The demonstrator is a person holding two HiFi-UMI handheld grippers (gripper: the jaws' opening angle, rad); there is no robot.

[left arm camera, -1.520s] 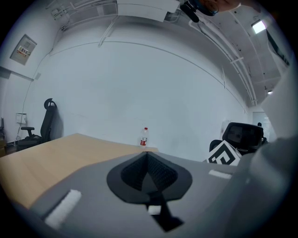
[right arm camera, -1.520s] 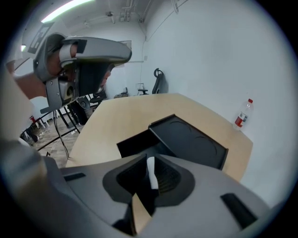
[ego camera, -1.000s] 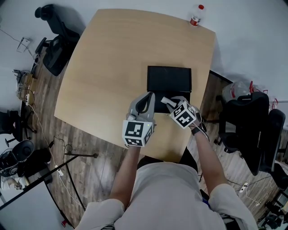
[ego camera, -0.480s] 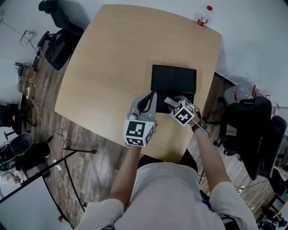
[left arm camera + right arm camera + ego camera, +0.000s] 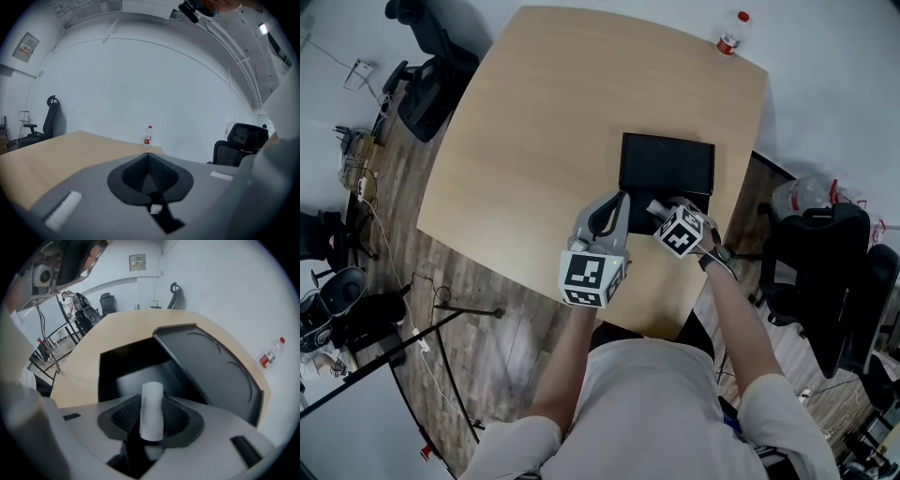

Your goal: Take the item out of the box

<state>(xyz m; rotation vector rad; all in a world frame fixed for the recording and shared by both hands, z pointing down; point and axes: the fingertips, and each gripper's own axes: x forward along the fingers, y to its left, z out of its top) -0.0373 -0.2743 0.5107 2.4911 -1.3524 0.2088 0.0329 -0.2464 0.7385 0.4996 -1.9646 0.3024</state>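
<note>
Our right gripper (image 5: pixel 151 398) has its jaws clamped on a white roll (image 5: pixel 152 413), with a pad on each side of it at 3 and 9 o'clock. The roll's long axis runs along the jaws from 6 to 12, and its free end points at 12 towards the open black box (image 5: pixel 206 371) on the surface (image 5: pixel 534 112). We see the left gripper (image 5: pixel 148 154) with its jaws together and nothing between them.

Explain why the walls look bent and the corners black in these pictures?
Both gripper views: the wide-angle lens curves the walls and rims the picture black. Right gripper view: the white roll, close up, looks soft. Head view: even light, table sharp.
</note>
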